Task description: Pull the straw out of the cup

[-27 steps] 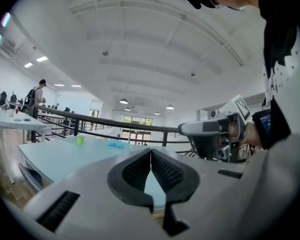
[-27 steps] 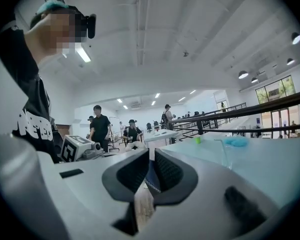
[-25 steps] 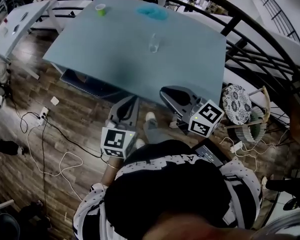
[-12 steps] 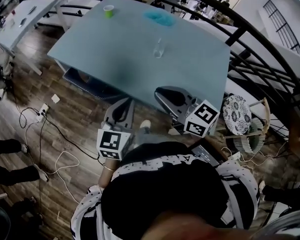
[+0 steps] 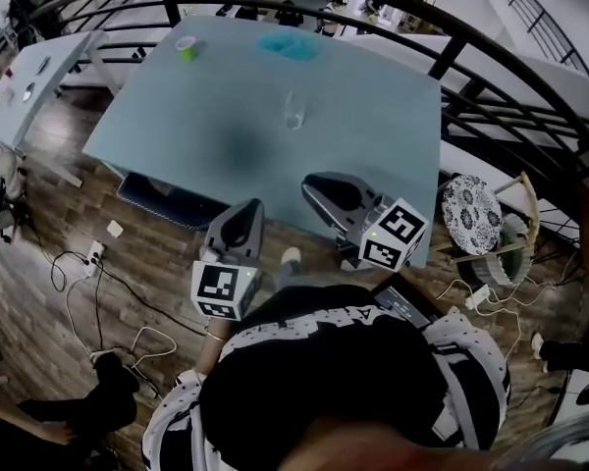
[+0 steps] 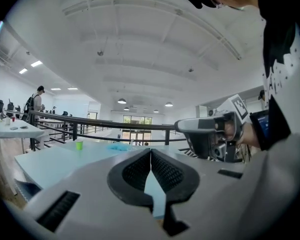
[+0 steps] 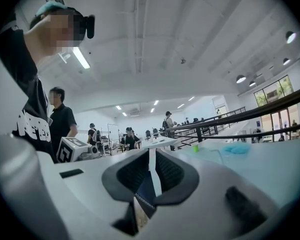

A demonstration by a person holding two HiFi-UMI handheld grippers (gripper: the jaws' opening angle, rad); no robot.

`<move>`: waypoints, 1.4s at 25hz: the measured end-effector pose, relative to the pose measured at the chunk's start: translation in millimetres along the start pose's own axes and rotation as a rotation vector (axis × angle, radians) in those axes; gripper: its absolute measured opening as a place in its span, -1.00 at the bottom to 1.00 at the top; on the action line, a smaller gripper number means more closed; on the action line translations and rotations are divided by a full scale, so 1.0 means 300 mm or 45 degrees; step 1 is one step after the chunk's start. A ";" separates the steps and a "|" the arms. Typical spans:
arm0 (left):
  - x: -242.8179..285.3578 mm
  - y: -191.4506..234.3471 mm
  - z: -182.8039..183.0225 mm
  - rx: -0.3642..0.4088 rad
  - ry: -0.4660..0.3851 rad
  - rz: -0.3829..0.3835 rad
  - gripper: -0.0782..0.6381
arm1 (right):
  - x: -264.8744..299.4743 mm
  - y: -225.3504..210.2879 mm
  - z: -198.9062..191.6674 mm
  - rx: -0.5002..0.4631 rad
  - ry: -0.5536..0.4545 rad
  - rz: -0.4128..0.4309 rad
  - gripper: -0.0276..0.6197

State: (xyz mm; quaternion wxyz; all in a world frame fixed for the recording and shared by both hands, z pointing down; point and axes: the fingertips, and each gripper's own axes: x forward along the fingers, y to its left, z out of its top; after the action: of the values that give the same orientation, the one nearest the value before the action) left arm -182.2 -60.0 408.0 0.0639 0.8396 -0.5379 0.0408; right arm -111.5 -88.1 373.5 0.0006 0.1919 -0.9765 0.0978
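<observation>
The left tool (image 6: 150,153) and right tool (image 7: 151,156) are held near the counter's (image 5: 373,116) near edge, at 6 o'clock from the cup (image 5: 294,112) and well apart from it. The left tool's jaws are closed, tips touching, with nothing between them (only a thin wedge of counter shows lower down). The right tool's jaws are drawn together to a thin slit, also on nothing. The cup stands mid-counter, its straw too faint to make out. A green cup (image 5: 186,48) sits at its 10 o'clock.

Open tabletop (image 5: 363,126) before cup (image 5: 294,111); green cup (image 5: 186,47) well aside.
</observation>
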 end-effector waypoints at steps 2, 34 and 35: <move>0.014 0.005 0.006 0.004 0.000 -0.012 -0.75 | 0.007 -0.012 0.002 0.003 -0.003 -0.007 -0.80; 0.202 0.094 0.039 0.053 0.043 -0.072 -0.75 | 0.071 -0.243 0.077 -0.028 -0.070 -0.149 -0.80; 0.214 0.100 0.042 0.050 0.042 -0.073 -0.74 | 0.077 -0.253 0.081 -0.031 -0.068 -0.150 -0.80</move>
State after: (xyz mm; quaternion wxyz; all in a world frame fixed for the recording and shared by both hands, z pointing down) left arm -182.7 -131.9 406.1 0.0575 0.8551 -0.5114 0.0633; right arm -103.5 -170.2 365.0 -0.0174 0.2515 -0.9643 0.0806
